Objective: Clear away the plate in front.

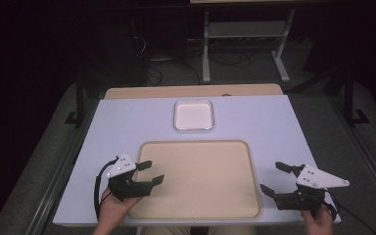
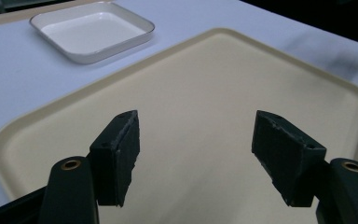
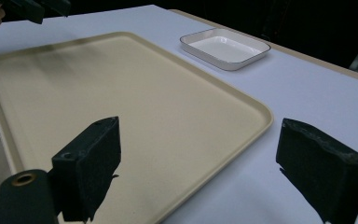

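From the high view, a counter with a pale lavender-white top stood in a dim room, dark floor around it, and a white metal frame with trailing cables behind. A large beige tray lay on the near half of the counter, and a small white square dish sat just beyond its far edge, apart from it. The left hand-held gripper hovered over the tray's left rim with jaws spread and nothing between them; the right hand-held gripper hung just off the tray's right edge, jaws likewise wide and holding nothing. In the left gripper view, the black jaws stood well apart above the bare tray, with the dish further off on the counter. In the right gripper view, one jaw sat over the tray's corner and the other over the counter, the dish beyond.
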Demonstrator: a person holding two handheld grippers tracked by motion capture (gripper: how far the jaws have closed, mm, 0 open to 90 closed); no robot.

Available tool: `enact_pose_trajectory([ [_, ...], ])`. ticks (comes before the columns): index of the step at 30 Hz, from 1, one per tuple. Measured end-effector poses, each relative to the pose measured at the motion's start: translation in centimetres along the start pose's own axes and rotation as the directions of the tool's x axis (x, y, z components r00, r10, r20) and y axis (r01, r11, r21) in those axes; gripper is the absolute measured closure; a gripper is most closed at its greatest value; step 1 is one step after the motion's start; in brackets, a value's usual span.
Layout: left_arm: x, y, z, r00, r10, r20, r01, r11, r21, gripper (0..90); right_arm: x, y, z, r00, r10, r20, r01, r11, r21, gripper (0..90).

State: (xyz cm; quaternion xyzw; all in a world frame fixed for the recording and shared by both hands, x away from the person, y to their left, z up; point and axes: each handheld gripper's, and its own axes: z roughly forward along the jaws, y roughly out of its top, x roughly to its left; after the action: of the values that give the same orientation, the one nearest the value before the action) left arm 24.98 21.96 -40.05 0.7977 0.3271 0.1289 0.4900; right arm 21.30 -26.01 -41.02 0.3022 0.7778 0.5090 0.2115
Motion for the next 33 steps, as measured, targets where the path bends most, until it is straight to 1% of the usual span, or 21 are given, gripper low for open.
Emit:
enact_pose_trajectory([
  [2,0.0,0.7,0.3,0.9999,0.014,-0.01,-0.014,0.9999,0.004,31.2,0.0,0.0,0.0,1.0,0.001,0.0,-0.001,1.0,-0.001,12.9],
  [4,0.1,1.3,0.7,0.9996,0.019,-0.019,-0.019,0.9998,0.005,29.9,0.0,0.0,-0.1,1.0,0.002,0.002,-0.002,1.0,-0.002,12.9],
  [8,0.2,2.6,1.6,0.9996,0.026,-0.015,-0.026,0.9993,0.027,29.0,-0.1,0.0,-0.2,1.0,0.001,0.006,-0.001,1.0,-0.007,12.9],
  [12,0.4,3.3,2.5,0.9993,0.033,-0.02,-0.032,0.9986,0.042,27.3,-0.1,0.0,-0.2,1.0,0.002,0.005,-0.002,1.0,-0.009,12.9],
  [14,0.7,3.7,2.7,0.9989,0.035,-0.032,-0.034,0.9985,0.043,27.2,-0.1,0.0,-0.2,1.0,0.002,0.005,-0.002,1.0,-0.01,12.9],
  [17,1.0,4.0,3.0,0.9984,0.03,-0.048,-0.028,0.9985,0.047,27.2,-0.1,0.0,-0.2,1.0,0.002,0.002,-0.002,1.0,-0.011,12.9],
  [19,1.3,4.3,3.4,0.9986,0.016,-0.05,-0.013,0.9984,0.055,27.3,-0.1,0.1,-0.3,1.0,-0.001,0.005,0.001,1.0,-0.018,12.9],
  [22,1.6,4.6,3.9,0.9981,0.008,-0.062,-0.004,0.9981,0.062,27.2,-0.2,0.0,-0.4,1.0,0.005,0.005,-0.005,1.0,-0.021,12.9],
  [25,2.2,5.3,4.7,0.997,0.012,-0.077,-0.006,0.9966,0.082,27.3,-0.2,0.0,-0.4,1.0,0.007,0.005,-0.007,1.0,-0.023,12.9],
  [28,2.5,5.8,5.2,0.996,0.017,-0.088,-0.009,0.9962,0.087,28.0,-0.2,0.0,-0.3,1.0,0.008,0.004,-0.008,1.0,-0.02,12.9],
  [29,2.6,5.9,5.4,0.996,0.007,-0.089,0.0,0.9966,0.082,28.6,-0.2,0.1,-0.2,1.0,0.007,0.003,-0.007,1.0,-0.019,12.9],
  [33,3.1,6.8,6.1,0.9951,-0.004,-0.099,0.012,0.9964,0.084,28.6,-0.2,0.1,-0.1,1.0,0.0,0.002,0.0,1.0,-0.017,12.9],
])
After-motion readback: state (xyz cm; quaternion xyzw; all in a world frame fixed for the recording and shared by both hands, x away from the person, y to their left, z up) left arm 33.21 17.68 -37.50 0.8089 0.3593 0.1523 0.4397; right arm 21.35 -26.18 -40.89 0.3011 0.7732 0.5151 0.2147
